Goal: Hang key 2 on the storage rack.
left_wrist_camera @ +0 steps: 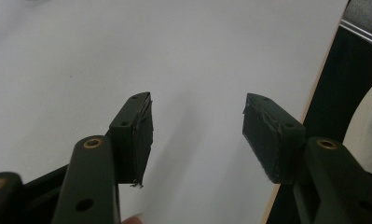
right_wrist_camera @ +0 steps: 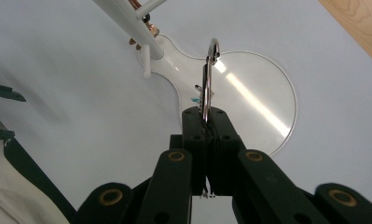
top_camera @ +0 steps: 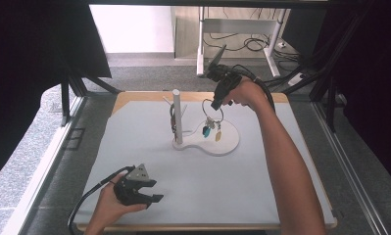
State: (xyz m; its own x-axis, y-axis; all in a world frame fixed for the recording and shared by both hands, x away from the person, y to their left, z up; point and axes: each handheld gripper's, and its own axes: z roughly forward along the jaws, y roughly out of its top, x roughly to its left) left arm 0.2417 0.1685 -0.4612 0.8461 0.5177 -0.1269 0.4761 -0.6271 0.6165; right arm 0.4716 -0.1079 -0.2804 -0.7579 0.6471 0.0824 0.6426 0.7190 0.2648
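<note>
We could not make out the small charms (top_camera: 211,130) hanging from the key ring (top_camera: 212,108): in the high view they read only as a teal piece and a yellowish one, too small to name. In the right gripper view the ring (right_wrist_camera: 209,79) stood edge-on, its lower part hidden between the pads. The right gripper (top_camera: 215,104) was clamped tight on that ring, holding it in the air above the round dish (top_camera: 227,142) of the white stand (top_camera: 177,115). The dish itself looked bare. Something dark hung from the stand's post on a side peg; we could not tell what it was.

The left gripper (top_camera: 154,191) rested near the front edge of the table, well apart from the stand, its jaws spread wide with nothing between them.

The table (top_camera: 183,186) wore a pale grey-white covering over a wooden board. Beyond it lay grey carpet, desk legs and loose cables.
</note>
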